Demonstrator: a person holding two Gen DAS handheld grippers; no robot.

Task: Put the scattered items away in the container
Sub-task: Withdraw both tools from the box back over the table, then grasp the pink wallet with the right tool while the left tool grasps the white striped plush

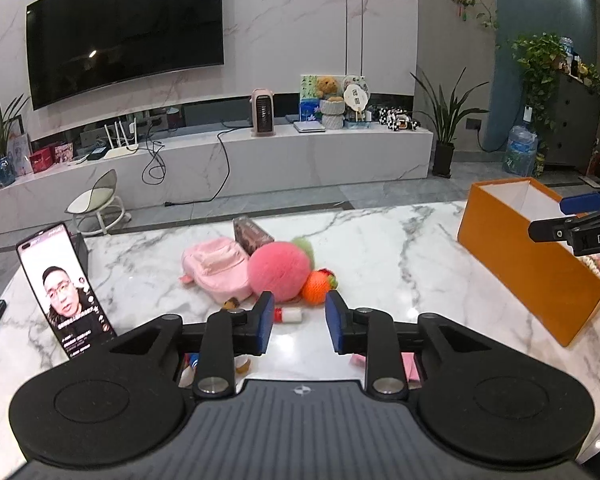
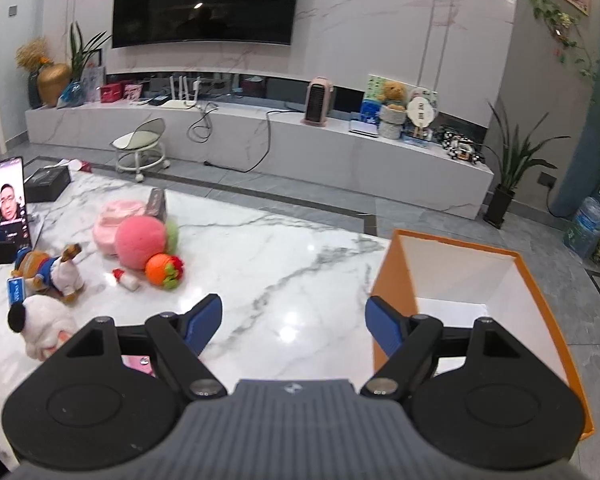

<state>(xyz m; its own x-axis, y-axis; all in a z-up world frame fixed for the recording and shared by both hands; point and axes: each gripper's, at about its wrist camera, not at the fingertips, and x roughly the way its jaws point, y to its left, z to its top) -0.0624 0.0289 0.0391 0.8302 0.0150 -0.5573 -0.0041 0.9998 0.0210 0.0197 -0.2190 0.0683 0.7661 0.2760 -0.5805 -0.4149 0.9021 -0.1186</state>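
Marble counter [image 1: 380,240] runs under both tools, white with grey veins; orange container [image 2: 392,276], open-topped with white inside, sits just ahead and right of the right tool [image 2: 294,326], its near left wall beside the right finger; in the left wrist view the same container is well off to the right of the left tool [image 1: 299,322], with the other tool's black arm and blue pad above its rim; pink backpack [image 1: 216,270] lies ahead and slightly left of the left tool, touching the pink plush ball [image 1: 279,270] on its right; the ball with a green tuft sits straight ahead of the left tool; dark box [image 1: 249,232] stands behind backpack and ball; orange plush fruit [image 1: 318,288] with red-green top is just ahead of the left tool's right finger, touching the ball; small white bottle [image 1: 289,315] with red cap lies on its side just ahead of the gap between the left fingers, not touched; phone [image 1: 66,292] stands propped far left of the left tool, screen lit; right wrist view shows a duck plush [image 2: 50,274] and a white plush [image 2: 44,330] far left of the right tool; left tool released, fingers partly apart, nothing between them; right tool released, fingers wide apart, nothing gripped.
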